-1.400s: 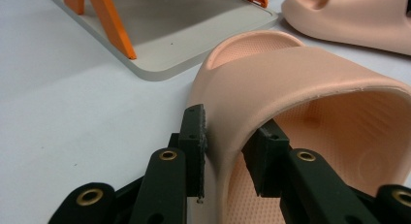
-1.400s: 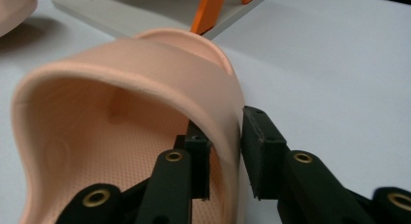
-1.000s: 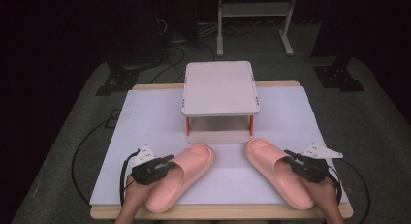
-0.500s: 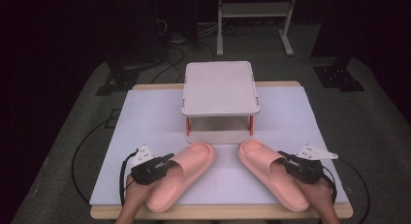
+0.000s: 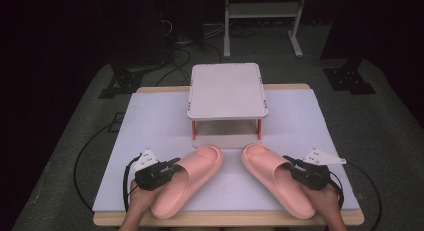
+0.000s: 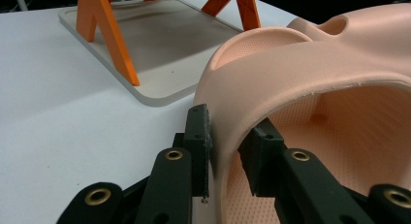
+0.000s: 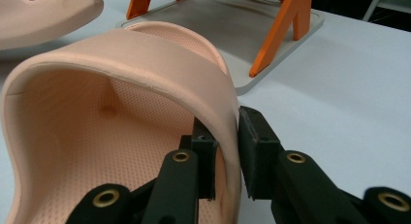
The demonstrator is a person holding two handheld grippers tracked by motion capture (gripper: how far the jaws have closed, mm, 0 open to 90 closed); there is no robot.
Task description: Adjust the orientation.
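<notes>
Two pink slippers are lying on the white surface (image 5: pixel 150 121), toes pointing toward a small rack (image 5: pixel 227 88) with orange legs that is standing at twelve o'clock. The left slipper (image 5: pixel 187 183) is sitting at about seven o'clock from the rack, angled with its toe toward one o'clock; the right slipper (image 5: pixel 272 178) is sitting at about five o'clock, its toe angled toward eleven. Their toes are lying near each other, just short of the rack's base plate.

The left gripper (image 5: pixel 172 166) is pinching the outer side wall of the left slipper's strap, its fingers (image 6: pixel 198 136) closed on the wall, one outside and one inside. The right gripper (image 5: pixel 290 163) is doing the same on the right slipper: its fingers (image 7: pixel 257 141) are clamping the outer edge of the strap. A hand is holding each gripper at the near edge of the surface, cables trailing off to the sides.
</notes>
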